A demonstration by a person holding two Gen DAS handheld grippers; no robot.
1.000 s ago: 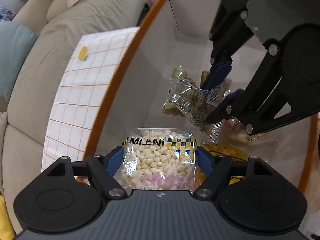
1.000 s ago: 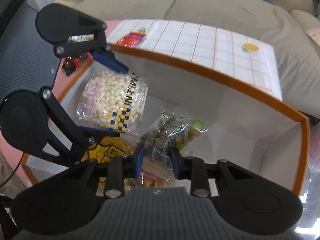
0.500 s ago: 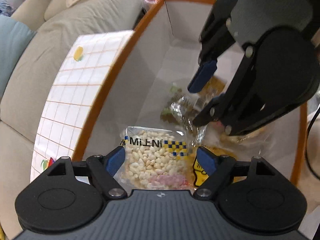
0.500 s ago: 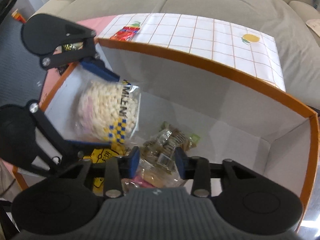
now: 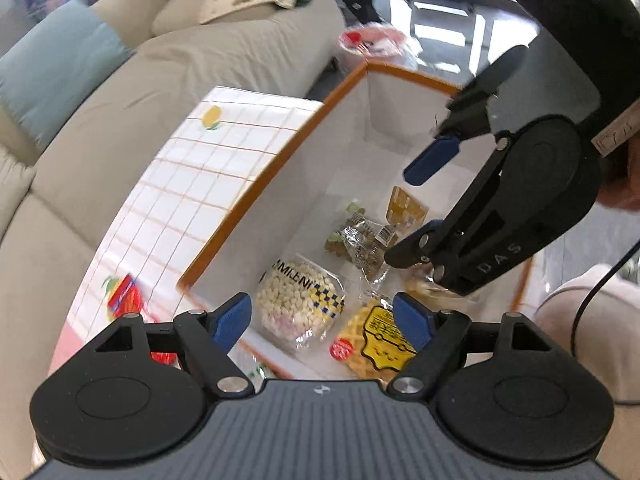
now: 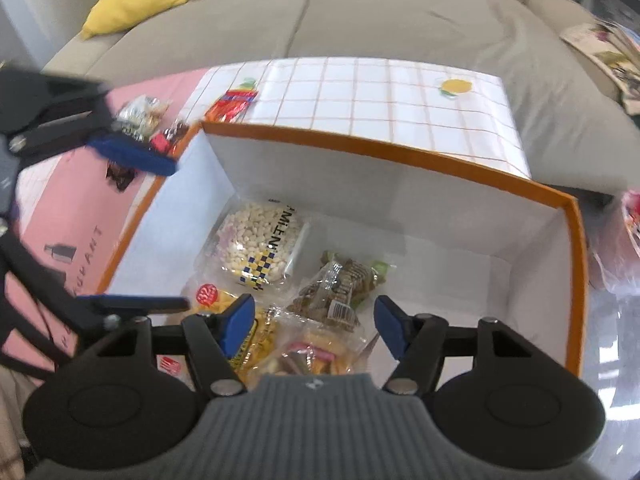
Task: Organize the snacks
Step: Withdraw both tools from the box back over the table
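Note:
An orange-rimmed white box (image 5: 256,196) (image 6: 400,152) holds several snack packs. A clear bag of white puffs (image 5: 300,300) (image 6: 260,244) lies on the box floor beside a brown cookie pack (image 5: 360,240) (image 6: 340,288) and a yellow chip bag (image 5: 376,344) (image 6: 248,336). My left gripper (image 5: 324,318) is open and empty above the box's near end. My right gripper (image 6: 314,324) is open and empty above the cookie pack. It also shows in the left wrist view (image 5: 428,196), and the left gripper shows in the right wrist view (image 6: 136,232).
More snacks lie on the table outside the box: a red pack (image 6: 236,100) on the checked cloth (image 6: 380,96) and small packs (image 6: 144,116) on the pink cover. A grey sofa (image 6: 360,12) with yellow and teal cushions stands behind. A person's hand (image 5: 628,184) holds the right gripper.
Both grippers opened and let go: the puffs bag and the cookie pack dropped to the box floor. Both grippers have risen and pulled back above the box.

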